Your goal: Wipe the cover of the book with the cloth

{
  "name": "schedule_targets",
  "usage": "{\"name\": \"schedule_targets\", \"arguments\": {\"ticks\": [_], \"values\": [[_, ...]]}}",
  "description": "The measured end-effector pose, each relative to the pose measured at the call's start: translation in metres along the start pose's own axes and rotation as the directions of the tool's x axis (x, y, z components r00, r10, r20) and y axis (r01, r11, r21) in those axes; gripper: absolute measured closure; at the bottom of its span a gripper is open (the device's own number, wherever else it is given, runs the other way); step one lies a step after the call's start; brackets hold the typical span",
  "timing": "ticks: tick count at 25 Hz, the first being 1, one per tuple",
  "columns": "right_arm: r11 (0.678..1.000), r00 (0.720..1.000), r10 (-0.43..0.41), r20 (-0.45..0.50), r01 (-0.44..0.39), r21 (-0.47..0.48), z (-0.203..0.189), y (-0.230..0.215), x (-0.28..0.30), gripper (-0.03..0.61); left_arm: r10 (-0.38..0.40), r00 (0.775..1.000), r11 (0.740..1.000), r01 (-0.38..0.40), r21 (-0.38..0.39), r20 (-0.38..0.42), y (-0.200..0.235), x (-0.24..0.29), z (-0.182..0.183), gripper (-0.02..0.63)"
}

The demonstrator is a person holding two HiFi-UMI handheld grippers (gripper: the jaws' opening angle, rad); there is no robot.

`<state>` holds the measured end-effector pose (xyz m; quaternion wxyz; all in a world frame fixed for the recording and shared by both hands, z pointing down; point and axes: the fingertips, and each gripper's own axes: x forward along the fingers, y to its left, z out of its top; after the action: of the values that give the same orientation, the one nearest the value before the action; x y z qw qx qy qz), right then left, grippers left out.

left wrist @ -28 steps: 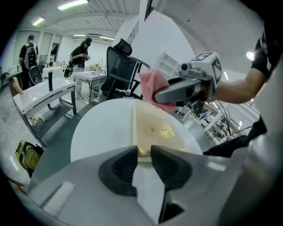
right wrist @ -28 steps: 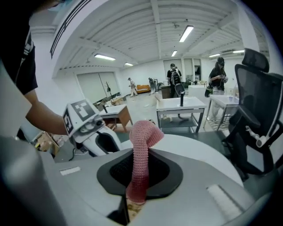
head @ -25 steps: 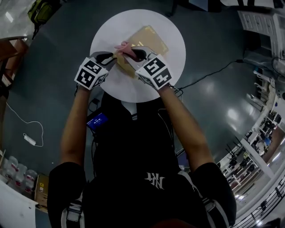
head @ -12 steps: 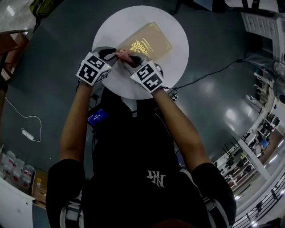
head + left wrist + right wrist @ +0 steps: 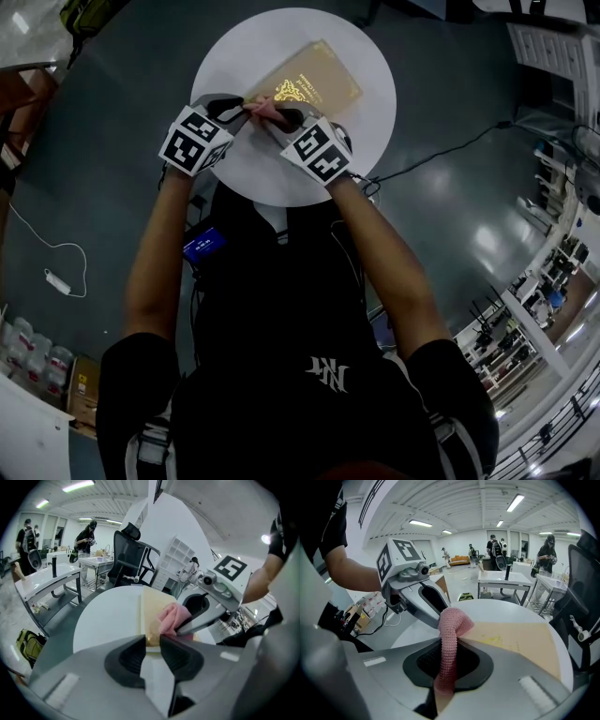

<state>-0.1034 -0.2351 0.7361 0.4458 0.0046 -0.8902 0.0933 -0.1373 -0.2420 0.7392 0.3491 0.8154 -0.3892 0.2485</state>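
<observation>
- The book (image 5: 309,82) lies flat on the round white table (image 5: 272,178), in the upper middle of the head view. Its tan cover with gold print faces up, and its long side runs toward the upper right.
- The right gripper (image 5: 449,663) has its jaws closed on the pink cloth (image 5: 451,630). A strip of cloth rises out of the jaws and bunches over at the tips, just at the near corner of the cover.
- The left gripper (image 5: 152,644) holds nothing. Its jaws stand a narrow gap apart, with bare table showing in the gap and the tips at the book's near edge. Whether the tips press on the cover I cannot tell.
- The step in hand looks like the start of a wiping stroke. Most of the cover, out toward the upper right, seems not yet reached.
- To do it well, the soft bunch of cloth should meet the cover, not the hard jaw tips, which could mark the gold print.
- Strokes are best run along the long side, away from the near corner, in overlapping passes with light, even pressure.
- The left gripper should bear down on the near edge, clear of the cloth's path, since the book could slide or turn on the smooth table.
- Only a narrow strip of cloth is pinched, so dragging may pull it out or fold it under. A firm hold and slow strokes would guard against that.
</observation>
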Motion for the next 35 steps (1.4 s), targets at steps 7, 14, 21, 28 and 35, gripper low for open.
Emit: {"name": "schedule_targets", "arguments": {"ticks": [7,14,21,28,35], "values": [[1.000,1.000,-0.005,0.006,0.005,0.015,-0.005,-0.019,-0.008,0.545,0.002,1.000,1.000,-0.002,0.000,0.000,-0.001,0.009,0.007,0.517],[1.000,1.000,0.000,0.007,0.000,0.005,-0.006,-0.030,-0.011,0.545,-0.003,1.000,1.000,0.003,0.002,0.000,-0.002,0.008,0.007,0.517],[0.995,0.995,-0.093,-0.037,0.091,-0.042,-0.013,-0.066,-0.022,0.544,-0.001,1.000,1.000,0.001,-0.007,0.006,-0.001,0.007,0.007,0.517],[0.984,0.983,-0.176,-0.051,0.175,-0.025,-0.025,-0.131,-0.043,0.544,0.004,1.000,1.000,-0.004,-0.004,-0.006,-0.001,0.006,0.006,0.517],[0.988,0.986,-0.155,-0.058,0.154,-0.022,-0.028,-0.159,-0.054,0.545,0.013,1.000,1.000,-0.013,0.000,-0.022,-0.003,0.006,0.007,0.517]]}}
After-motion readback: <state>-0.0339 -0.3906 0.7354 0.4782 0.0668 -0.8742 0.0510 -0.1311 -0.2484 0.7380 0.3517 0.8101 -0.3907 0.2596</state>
